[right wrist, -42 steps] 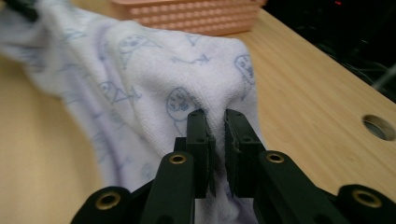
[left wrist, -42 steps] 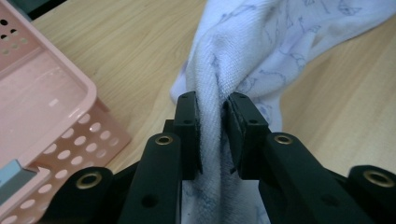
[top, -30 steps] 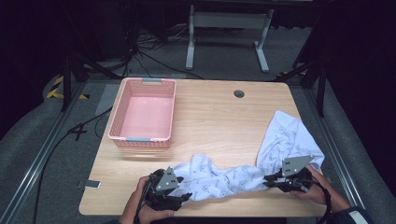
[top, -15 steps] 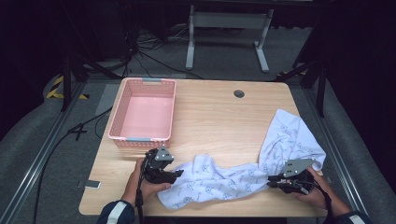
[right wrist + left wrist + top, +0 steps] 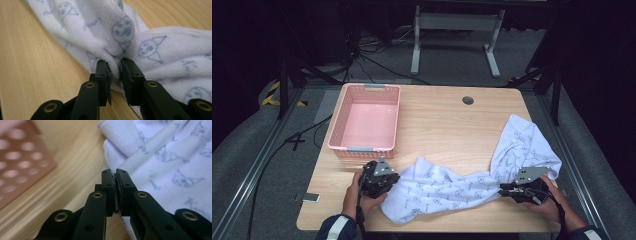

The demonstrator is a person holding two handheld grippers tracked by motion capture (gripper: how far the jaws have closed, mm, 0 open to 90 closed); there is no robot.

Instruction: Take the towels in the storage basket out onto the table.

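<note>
White printed towel stretched across lower frame on the wooden surface, left hand-held gripper just closed, pinching its left edge, right hand-held gripper clamped on a bunched fold at lower right, pink basket at upper left, apart from the towel.

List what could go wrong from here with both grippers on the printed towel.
1. The left gripper has just closed on only a thin hem of the towel; it may slip out when pulled.
2. The right gripper pinches a bunched fold, so the towel may lift twisted.
3. The pink basket sits close to the left gripper; a sideways swing may knock it.
</note>
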